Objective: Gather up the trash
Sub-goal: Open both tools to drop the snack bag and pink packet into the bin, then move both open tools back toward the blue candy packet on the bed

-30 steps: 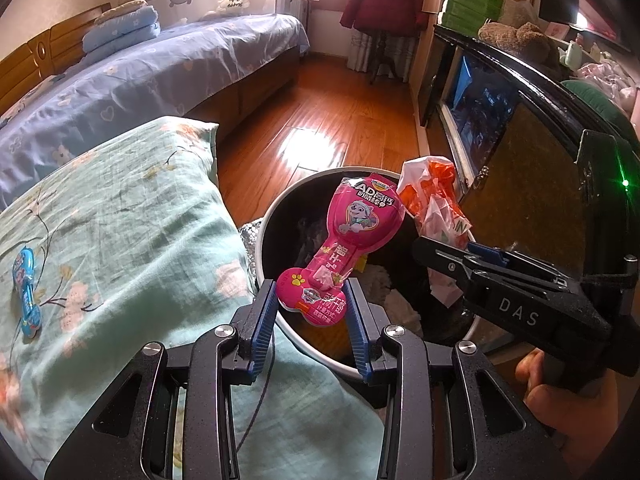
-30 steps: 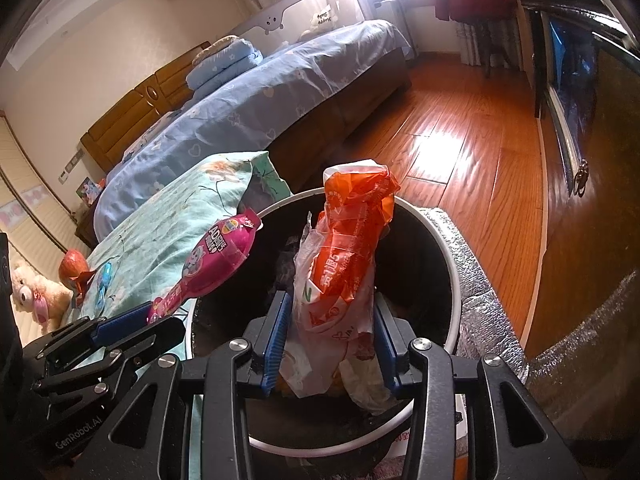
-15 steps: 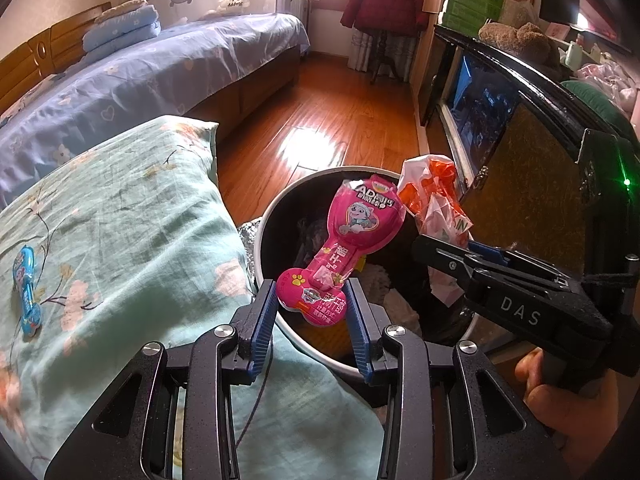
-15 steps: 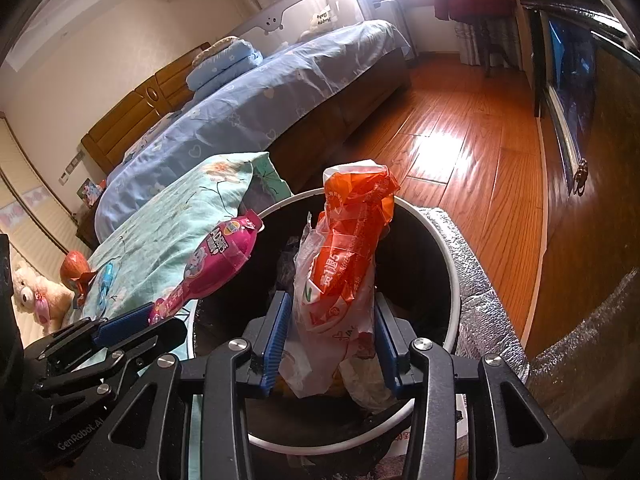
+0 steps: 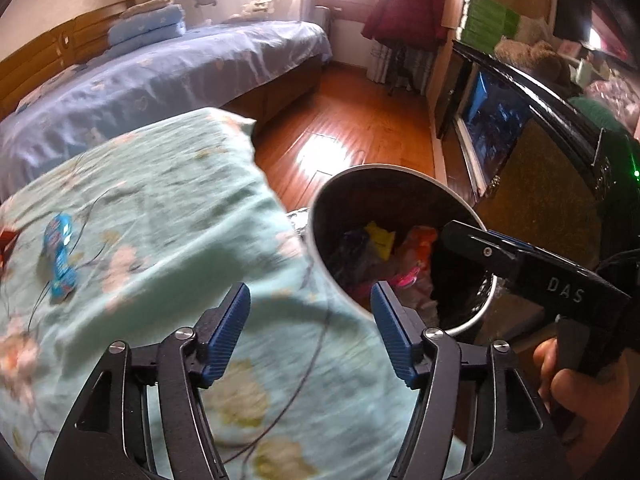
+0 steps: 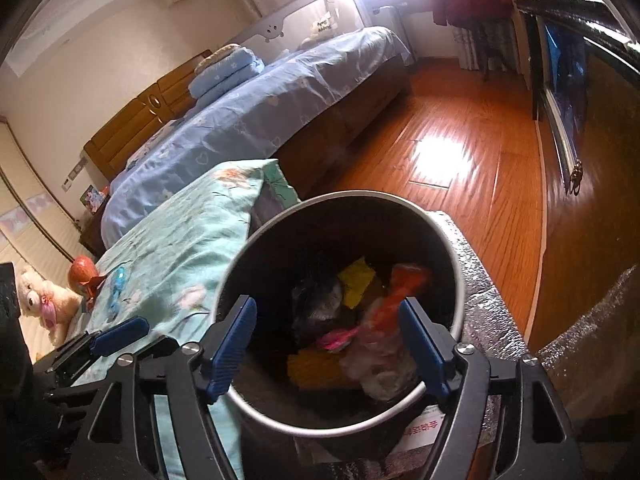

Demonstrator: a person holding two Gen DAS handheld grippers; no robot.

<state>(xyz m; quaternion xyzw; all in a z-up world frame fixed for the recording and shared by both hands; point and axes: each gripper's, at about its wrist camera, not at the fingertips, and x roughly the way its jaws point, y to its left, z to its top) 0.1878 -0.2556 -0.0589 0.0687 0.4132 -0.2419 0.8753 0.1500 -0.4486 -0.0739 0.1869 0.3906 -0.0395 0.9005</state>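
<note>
A round black bin with a pale rim stands beside the bed. Inside it lie a pink candy wrapper, also seen in the left wrist view, and an orange-and-white plastic bag. My right gripper hangs over the bin, its jaws opening with nothing held between them. My left gripper is over the bin's left rim and the green cover, jaws opening and empty. A blue wrapper lies on the cover, with a red crumpled wrapper close by.
The green flowered cover fills the left. A bed with blue sheets stands behind it. Sunlit wooden floor lies beyond the bin, a dark cabinet on the right, silver foil under the bin, a teddy bear far left.
Both grippers have opened. The pink wrapper and the orange bag have fallen into the bin. My left gripper has shifted left, over the green cover.
</note>
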